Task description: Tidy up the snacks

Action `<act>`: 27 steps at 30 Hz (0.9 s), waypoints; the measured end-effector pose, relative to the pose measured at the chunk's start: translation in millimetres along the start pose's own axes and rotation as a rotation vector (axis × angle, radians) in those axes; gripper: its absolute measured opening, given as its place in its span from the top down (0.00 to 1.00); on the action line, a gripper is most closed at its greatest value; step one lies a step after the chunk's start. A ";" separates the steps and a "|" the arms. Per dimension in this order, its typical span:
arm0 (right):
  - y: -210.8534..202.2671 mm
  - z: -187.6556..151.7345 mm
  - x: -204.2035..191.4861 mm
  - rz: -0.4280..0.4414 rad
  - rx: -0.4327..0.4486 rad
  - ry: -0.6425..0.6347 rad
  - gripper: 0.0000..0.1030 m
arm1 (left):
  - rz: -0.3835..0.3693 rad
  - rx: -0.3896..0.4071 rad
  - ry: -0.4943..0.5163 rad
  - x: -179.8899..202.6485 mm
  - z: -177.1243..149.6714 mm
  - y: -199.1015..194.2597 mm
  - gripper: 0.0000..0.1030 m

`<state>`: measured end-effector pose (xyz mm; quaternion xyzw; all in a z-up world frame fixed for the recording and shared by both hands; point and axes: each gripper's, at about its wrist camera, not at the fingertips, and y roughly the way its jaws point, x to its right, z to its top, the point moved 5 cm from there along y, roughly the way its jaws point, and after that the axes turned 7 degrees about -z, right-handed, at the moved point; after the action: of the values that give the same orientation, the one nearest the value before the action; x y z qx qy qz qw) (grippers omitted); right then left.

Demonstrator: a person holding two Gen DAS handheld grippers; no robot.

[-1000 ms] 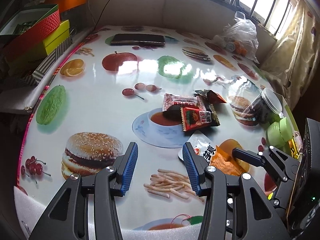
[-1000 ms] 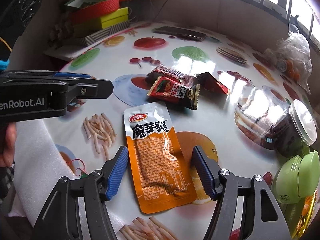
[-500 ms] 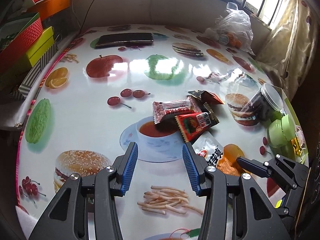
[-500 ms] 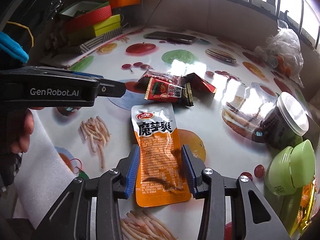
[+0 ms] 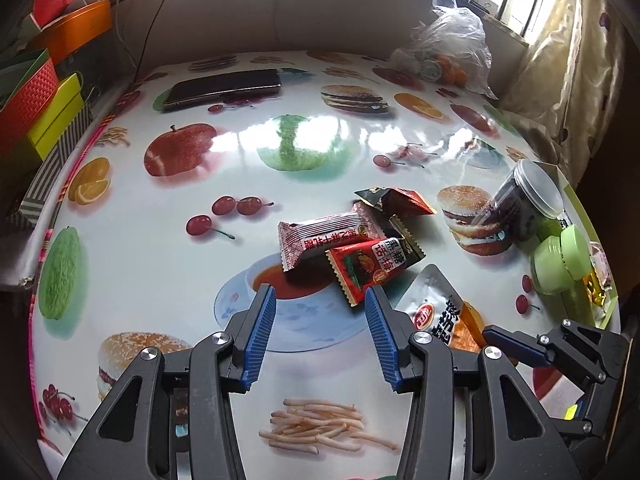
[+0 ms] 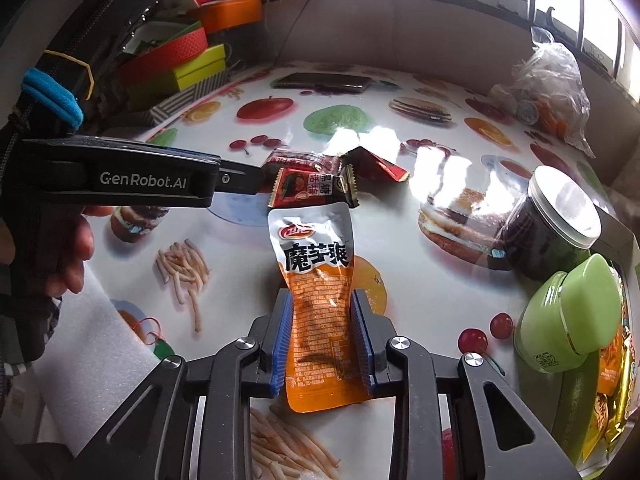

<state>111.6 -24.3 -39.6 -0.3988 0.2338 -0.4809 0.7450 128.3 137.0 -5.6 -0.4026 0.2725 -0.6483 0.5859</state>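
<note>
An orange and white pouch (image 6: 316, 264) lies on the fruit-print table (image 6: 400, 272). My right gripper (image 6: 321, 296) straddles the pouch's lower half, its jaws closing, and the blue pads squeeze the pouch so that it buckles. Just beyond the pouch is a small pile of packets: a red one (image 5: 372, 268), a red-and-white patterned one (image 5: 324, 238) and a dark one (image 5: 396, 200). My left gripper (image 5: 319, 294) hovers just short of this pile, open, with nothing between its fingers. In the left wrist view the pouch (image 5: 436, 312) shows at lower right.
A clear jar with a white lid (image 5: 520, 204) and a green lidded pot (image 5: 560, 264) stand at the right edge. A phone (image 5: 224, 88) and a plastic bag (image 5: 444, 52) lie at the back. Coloured boxes (image 5: 40, 108) are stacked on the left.
The right jaws have come together from wide apart onto the pouch. The left gripper has moved closer to the packet pile, its opening unchanged.
</note>
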 end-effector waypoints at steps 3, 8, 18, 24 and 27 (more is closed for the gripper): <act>-2.1 -2.8 9.0 -0.009 -0.003 0.039 0.74 | -0.001 -0.001 0.039 6.0 4.8 4.9 0.54; -6.2 -9.0 21.7 -0.015 -0.007 0.100 0.74 | -0.057 -0.008 0.109 21.1 13.7 13.5 0.50; -13.1 -18.2 36.7 -0.038 -0.013 0.157 0.73 | -0.019 -0.023 0.207 38.2 23.3 31.6 0.46; -16.3 -21.2 41.4 -0.045 -0.013 0.180 0.73 | -0.014 -0.062 0.267 48.0 18.9 43.8 0.46; -16.5 -21.7 41.9 -0.044 -0.015 0.185 0.73 | -0.020 -0.079 0.266 49.7 13.8 45.9 0.46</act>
<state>104.9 -73.8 -37.0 -0.3633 0.2962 -0.5302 0.7065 165.3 82.4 -26.1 -0.3386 0.3691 -0.6907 0.5216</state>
